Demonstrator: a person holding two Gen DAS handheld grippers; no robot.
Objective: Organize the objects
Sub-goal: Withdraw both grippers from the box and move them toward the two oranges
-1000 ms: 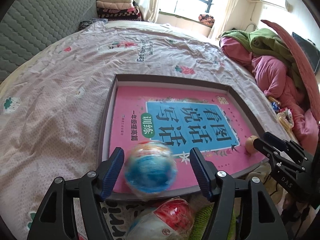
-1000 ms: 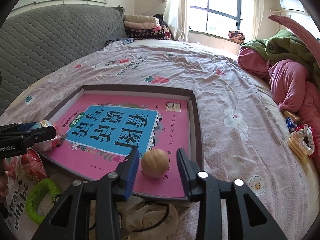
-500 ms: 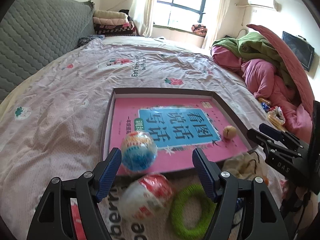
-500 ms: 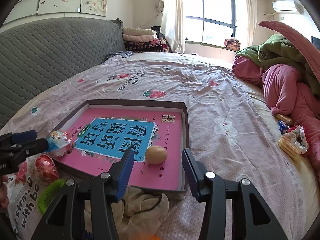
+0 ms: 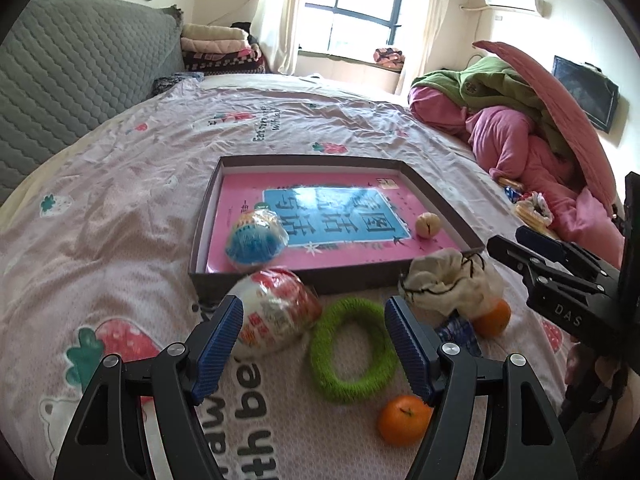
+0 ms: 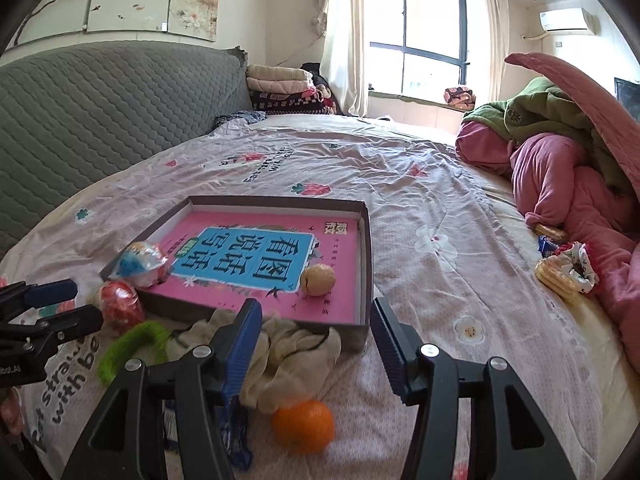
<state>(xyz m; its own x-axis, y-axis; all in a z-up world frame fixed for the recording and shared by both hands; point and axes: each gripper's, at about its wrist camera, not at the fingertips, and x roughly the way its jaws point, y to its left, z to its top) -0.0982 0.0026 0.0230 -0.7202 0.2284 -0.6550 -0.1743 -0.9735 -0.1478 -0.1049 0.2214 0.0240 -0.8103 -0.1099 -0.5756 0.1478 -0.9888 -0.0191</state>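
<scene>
A shallow dark box (image 5: 332,278) holds a pink book on the bed. Inside it lie a blue-wrapped ball (image 5: 256,240) at the near left corner and a walnut (image 5: 428,226) near the right wall. My left gripper (image 5: 314,344) hangs open and empty, short of the box, above a red-wrapped ball (image 5: 276,312) and a green ring (image 5: 352,350). My right gripper (image 6: 316,344) is empty and its jaws are opening. It hovers over a cream cloth pouch (image 6: 288,356) and an orange (image 6: 303,426). The walnut (image 6: 317,279) sits apart, beyond its fingertips.
A second orange (image 5: 404,420) lies near the left gripper's right finger. Snack packets and a scrunchie (image 6: 568,270) sit at the right by piled pink and green bedding (image 6: 560,168). A grey headboard (image 6: 100,108) bounds the left.
Both grippers have drawn back from the box, leaving the blue-wrapped ball and the walnut inside. The right jaws have widened. The ring, pouch and oranges have come into view.
</scene>
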